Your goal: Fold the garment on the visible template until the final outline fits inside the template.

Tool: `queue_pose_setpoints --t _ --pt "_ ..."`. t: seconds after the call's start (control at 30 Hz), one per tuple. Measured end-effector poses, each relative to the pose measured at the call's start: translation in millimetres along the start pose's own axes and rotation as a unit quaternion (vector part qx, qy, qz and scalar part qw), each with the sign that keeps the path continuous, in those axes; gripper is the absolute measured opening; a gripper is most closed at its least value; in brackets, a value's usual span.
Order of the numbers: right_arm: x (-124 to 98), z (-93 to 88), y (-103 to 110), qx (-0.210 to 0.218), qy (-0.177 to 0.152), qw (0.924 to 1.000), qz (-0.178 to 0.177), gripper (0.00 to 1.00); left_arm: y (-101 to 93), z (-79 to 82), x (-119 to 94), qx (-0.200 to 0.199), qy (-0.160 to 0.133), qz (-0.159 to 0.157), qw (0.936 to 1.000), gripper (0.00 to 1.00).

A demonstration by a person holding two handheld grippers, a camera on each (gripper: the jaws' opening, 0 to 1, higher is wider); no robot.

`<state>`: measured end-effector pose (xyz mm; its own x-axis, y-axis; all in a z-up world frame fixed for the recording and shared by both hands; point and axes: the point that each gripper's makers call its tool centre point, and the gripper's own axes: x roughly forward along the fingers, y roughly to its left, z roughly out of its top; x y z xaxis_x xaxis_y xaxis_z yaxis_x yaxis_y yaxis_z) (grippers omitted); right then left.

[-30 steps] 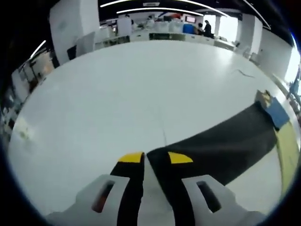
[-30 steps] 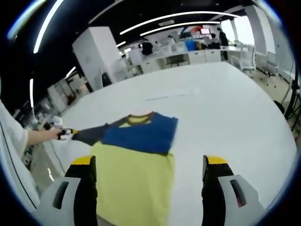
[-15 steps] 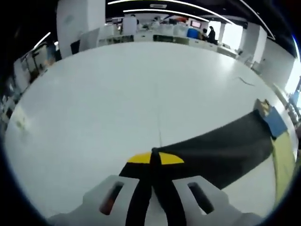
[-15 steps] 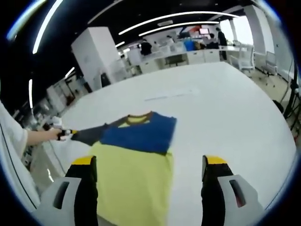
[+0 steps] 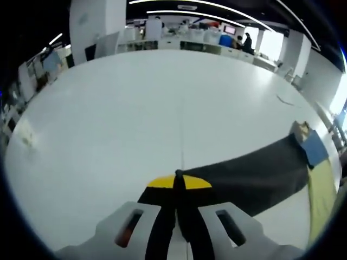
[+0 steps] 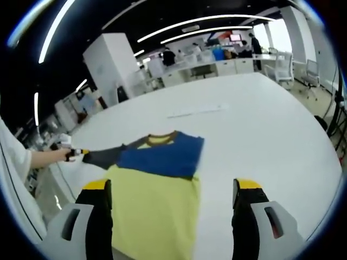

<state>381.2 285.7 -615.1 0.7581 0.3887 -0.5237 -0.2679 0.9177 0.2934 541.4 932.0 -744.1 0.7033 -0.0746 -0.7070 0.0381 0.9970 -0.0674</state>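
On white tabletop [image 6: 260, 124], we are working sleeve fold, early stage by our judgement. Left gripper [image 5: 179, 180] is pinching cuff of dark grey long sleeve [image 5: 249, 173], jaws closed on cloth, sleeve stretched out sideways. Right gripper [image 6: 172, 189] is hovering over garment, jaws spread wide, holding nothing. Next, we are judging: carry cuff inward across body, keeping cloth flat. Soft cotton-looking shirt with yellow body, blue shoulder band [image 6: 157, 184] is lying flat near table edge, just ahead of right gripper; only 1 sleeve seen extended. We cannot make out template outline.
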Motion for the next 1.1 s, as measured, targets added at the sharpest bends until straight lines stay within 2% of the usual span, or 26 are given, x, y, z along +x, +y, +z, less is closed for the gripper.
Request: queue_pose_setpoints --t 0.57,1.1 --pt "-12.5 7.1 1.1 0.006 -0.023 0.9997 0.003 0.92 -8.5 19.1 -17.3 -0.013 -0.017 -0.003 0.9998 0.00" --pt "-29.4 9.1 -2.9 0.010 -0.037 0.9993 -0.001 0.91 -25.4 37.7 -41.1 -0.011 -0.035 -0.006 0.9993 0.00"
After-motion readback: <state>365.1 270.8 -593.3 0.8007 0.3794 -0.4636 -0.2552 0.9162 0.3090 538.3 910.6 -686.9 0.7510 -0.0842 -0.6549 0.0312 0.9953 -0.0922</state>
